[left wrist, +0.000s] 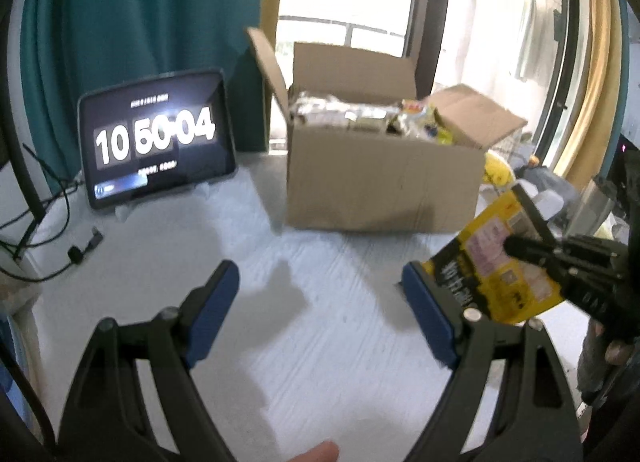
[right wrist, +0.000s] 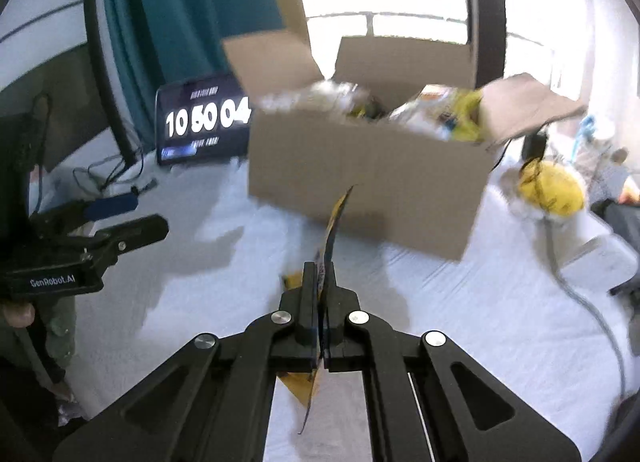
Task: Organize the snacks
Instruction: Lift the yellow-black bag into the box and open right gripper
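Note:
An open cardboard box [left wrist: 384,186] full of snack packets stands on the white table; it also shows in the right wrist view [right wrist: 372,190]. My right gripper [right wrist: 320,274] is shut on a flat yellow and black snack packet [right wrist: 338,218], held edge-on above the table in front of the box. In the left wrist view the same packet [left wrist: 492,262] hangs at the right, pinched by the right gripper [left wrist: 516,248]. My left gripper [left wrist: 320,290] is open and empty over the table, left of the packet; it also shows in the right wrist view [right wrist: 132,214].
A tablet [left wrist: 156,138] showing a clock stands at the back left, with cables [left wrist: 48,222] beside it. A yellow soft object [right wrist: 552,190] and a grey cable [right wrist: 580,294] lie right of the box. A teal curtain [left wrist: 132,10] hangs behind.

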### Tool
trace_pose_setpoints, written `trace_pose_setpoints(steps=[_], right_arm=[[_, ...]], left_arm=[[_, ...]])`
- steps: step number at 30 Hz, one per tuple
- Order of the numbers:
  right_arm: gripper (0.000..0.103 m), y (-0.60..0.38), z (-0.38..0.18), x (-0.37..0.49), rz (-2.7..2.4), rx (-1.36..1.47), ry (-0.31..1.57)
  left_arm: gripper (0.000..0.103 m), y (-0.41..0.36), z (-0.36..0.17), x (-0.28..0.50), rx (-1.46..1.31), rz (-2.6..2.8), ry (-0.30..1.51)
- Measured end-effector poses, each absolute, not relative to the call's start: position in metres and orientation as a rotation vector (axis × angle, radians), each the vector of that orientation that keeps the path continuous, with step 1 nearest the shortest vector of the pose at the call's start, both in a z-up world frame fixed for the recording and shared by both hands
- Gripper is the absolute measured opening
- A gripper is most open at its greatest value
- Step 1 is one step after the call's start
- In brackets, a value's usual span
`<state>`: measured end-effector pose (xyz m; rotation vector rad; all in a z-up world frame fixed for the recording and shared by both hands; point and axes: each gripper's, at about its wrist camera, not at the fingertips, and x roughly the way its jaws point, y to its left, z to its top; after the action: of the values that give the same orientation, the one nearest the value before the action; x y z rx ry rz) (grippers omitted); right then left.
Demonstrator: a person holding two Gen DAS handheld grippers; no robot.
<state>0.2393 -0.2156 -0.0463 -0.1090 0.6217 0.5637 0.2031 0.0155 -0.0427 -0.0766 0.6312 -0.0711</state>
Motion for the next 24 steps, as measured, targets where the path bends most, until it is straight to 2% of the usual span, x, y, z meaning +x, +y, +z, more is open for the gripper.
trace_pose_setpoints(steps=[2,5,24], right_arm=[[0.002,-0.223,-0.033,0.241,0.548,-0.113,0.583],[0.002,-0.232,-0.017,0.243,0.535,-0.116,0.541],[0.002,-0.238,0.089,0.298,0.518,-0.133,0.305]], left_arm=[[0.086,0.013,-0.035,0.206,-0.067,-0.066,0.614],[0.093,0.009,-0.023,0.21,-0.052,-0.059,0.589],[0.095,-0.001,0.045,0.264,-0.007,-0.026,0.427]])
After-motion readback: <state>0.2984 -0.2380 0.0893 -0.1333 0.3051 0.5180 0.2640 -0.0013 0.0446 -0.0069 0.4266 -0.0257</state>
